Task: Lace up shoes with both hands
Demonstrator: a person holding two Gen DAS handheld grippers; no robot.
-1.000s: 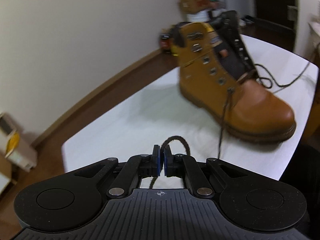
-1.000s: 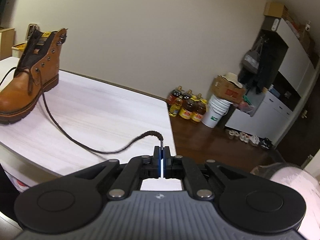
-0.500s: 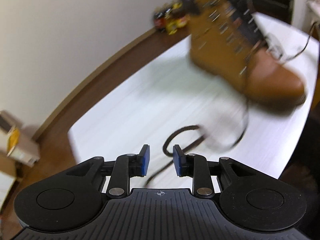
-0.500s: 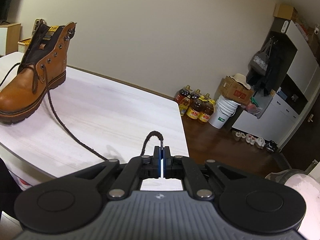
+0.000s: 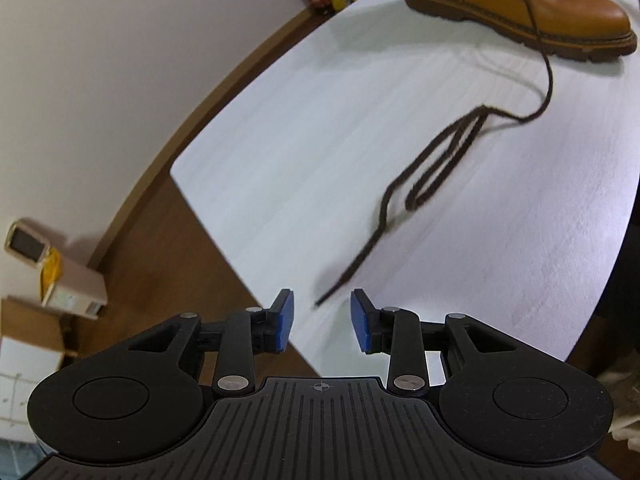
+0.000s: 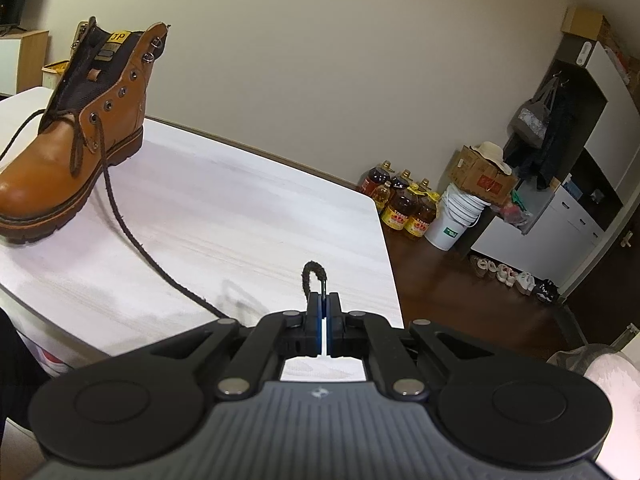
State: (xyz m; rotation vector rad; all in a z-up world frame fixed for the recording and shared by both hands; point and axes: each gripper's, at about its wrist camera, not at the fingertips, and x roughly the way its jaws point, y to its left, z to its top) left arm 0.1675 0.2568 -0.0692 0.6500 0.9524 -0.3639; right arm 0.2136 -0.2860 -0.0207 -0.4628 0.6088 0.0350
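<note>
A tan leather boot (image 5: 528, 4) stands on the white table (image 5: 320, 140), at the top right of the left wrist view. Its dark brown lace (image 5: 436, 168) trails across the tabletop in a loose fold, the tip ending just ahead of my left gripper (image 5: 321, 322). The left jaws are opening, and nothing sits between the blue pads (image 5: 285, 320). In the right wrist view the boot (image 6: 76, 136) stands at the far left. My right gripper (image 6: 323, 312) is shut on the other lace end (image 6: 314, 276), which arches up out of the jaws; the lace (image 6: 132, 236) runs slack back to the boot.
Several oil bottles (image 6: 404, 204), a white bucket (image 6: 454, 220) and a cardboard box (image 6: 480, 172) stand on the brown floor beyond the table's far corner. A small box (image 5: 60, 284) lies on the floor at the left. Shoes (image 6: 512, 276) line a white cabinet.
My left gripper has let go of its lace end, which now lies on the table, and has drawn back from the boot. The right gripper keeps its hold and moved slightly.
</note>
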